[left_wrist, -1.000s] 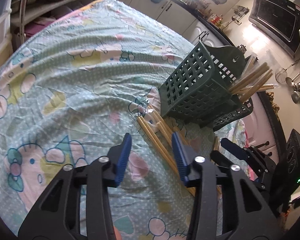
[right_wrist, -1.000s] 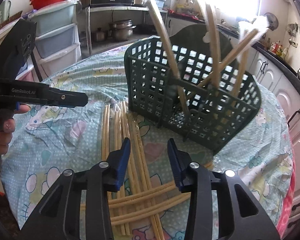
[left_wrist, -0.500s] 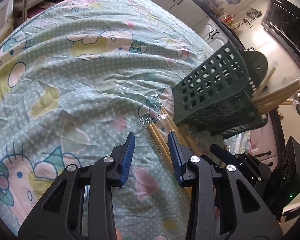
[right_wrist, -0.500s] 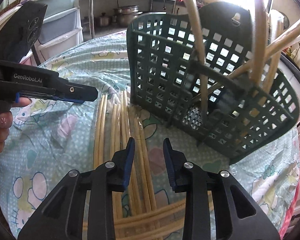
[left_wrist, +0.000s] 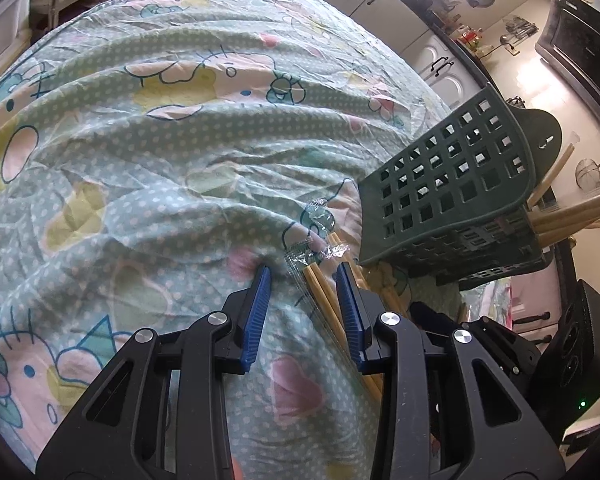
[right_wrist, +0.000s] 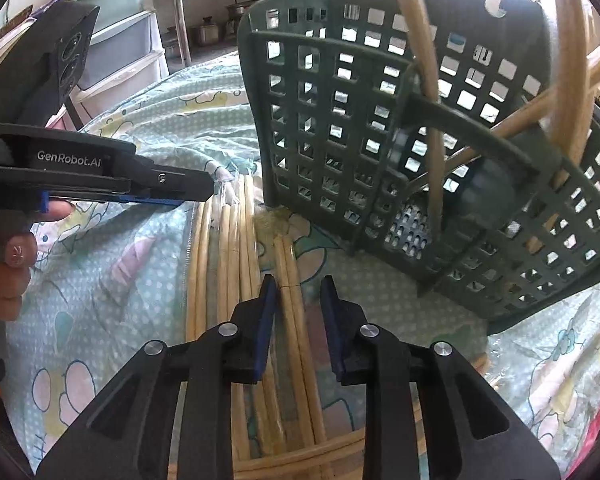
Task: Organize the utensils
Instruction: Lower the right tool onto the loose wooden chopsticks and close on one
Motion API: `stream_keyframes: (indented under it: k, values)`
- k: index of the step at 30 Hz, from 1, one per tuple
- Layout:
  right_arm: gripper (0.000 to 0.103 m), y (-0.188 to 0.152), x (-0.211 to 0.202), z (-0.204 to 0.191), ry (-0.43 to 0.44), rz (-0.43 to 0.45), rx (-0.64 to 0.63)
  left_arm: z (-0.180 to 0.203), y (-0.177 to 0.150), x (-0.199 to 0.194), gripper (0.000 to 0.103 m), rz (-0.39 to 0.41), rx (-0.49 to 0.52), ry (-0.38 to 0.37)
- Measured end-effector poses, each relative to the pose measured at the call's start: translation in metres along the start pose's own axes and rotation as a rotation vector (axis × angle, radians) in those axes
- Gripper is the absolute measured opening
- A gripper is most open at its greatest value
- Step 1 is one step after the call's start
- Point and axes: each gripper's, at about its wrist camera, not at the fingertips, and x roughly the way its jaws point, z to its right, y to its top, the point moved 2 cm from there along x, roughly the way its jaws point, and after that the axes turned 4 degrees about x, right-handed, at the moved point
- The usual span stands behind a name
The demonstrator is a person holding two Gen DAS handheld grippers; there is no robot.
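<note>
Cloth (left_wrist: 148, 168) mint, white-dotted, pink and yellow cartoon prints; basket (right_wrist: 340, 128) dark green lattice; chopsticks (right_wrist: 236, 248) pale tan; grippers black, pads (left_wrist: 256, 316) blue.

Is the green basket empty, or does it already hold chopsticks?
Not empty: several chopsticks stand leaning inside the green basket.

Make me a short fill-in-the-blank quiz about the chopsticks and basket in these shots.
1. The loose chopsticks lie on a patterned ____.
2. The basket is dark ____.
3. The right gripper has a pair of ____ between its fingers.
4. The pads on the left gripper are ____.

Missing words: tablecloth; green; chopsticks; blue
</note>
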Motion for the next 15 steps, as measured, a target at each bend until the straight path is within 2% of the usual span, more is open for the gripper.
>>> stream_keyframes:
  k: [4,8,15]
  values:
    - [0.017,0.0020,0.0015,-0.0002,0.014,-0.014,0.007,-0.0009,0.0013,0.0009,0.028,0.004,-0.006,0.005]
    - [0.014,0.0045,0.0031,-0.0045,0.025,-0.019,0.009,-0.0026,0.0033,0.0029,0.017,0.010,-0.004,0.021]
    - [0.013,0.0026,-0.0013,-0.0087,0.038,-0.012,0.031,-0.0084,0.0070,0.0033,0.012,0.009,-0.012,0.007]
